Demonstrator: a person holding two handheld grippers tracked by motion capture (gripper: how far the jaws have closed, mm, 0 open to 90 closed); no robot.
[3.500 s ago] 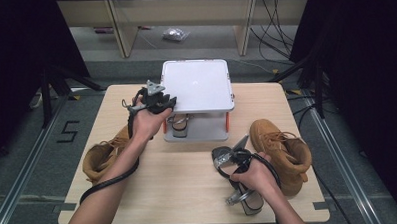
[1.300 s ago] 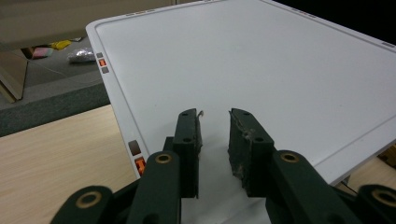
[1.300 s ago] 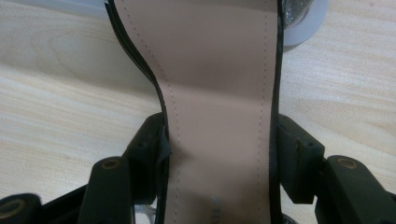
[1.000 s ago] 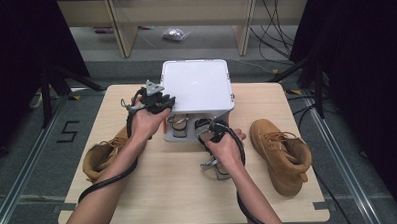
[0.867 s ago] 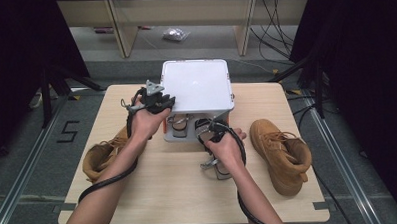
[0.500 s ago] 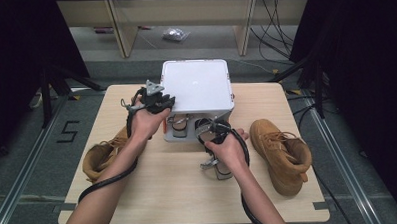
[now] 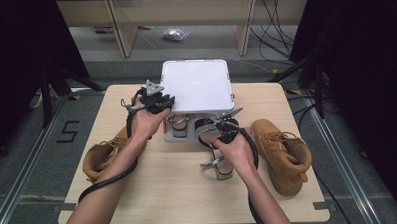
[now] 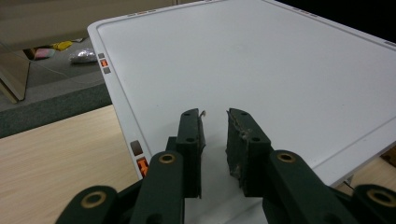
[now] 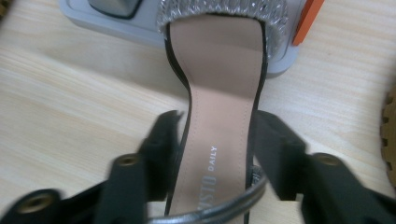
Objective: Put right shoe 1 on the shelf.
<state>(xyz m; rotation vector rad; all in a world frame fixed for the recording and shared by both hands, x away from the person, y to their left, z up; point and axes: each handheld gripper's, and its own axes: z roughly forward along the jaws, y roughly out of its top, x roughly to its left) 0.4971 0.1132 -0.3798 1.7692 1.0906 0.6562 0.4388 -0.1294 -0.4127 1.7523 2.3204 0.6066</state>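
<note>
A silver sandal (image 9: 224,93) with a tan insole lies with its toe on the grey tray (image 9: 88,21) and its heel toward me. My right gripper (image 9: 217,126) straddles its middle. Its jaws have just been closing, and both press against the sole's edges. In the high view that gripper (image 7: 213,141) sits on the sandal (image 7: 217,166) in front of the tray (image 7: 180,137). My left gripper (image 8: 215,119) hovers over the near corner of the white panel (image 8: 261,65), its jaws slightly apart with nothing between them. From above, the left gripper (image 7: 161,101) is at the white panel's (image 7: 195,84) left front corner.
A second sandal (image 7: 179,123) rests in the tray under the panel, beside an orange post (image 9: 308,18). One tan boot (image 7: 105,155) lies at the table's left edge and another (image 7: 283,154) stands at the right, close to my right hand. Shelving and cables lie beyond the table.
The right hand came from beside the right boot to the tray with the sandal. Over the last second it lifted a little. The left hand stayed put.
</note>
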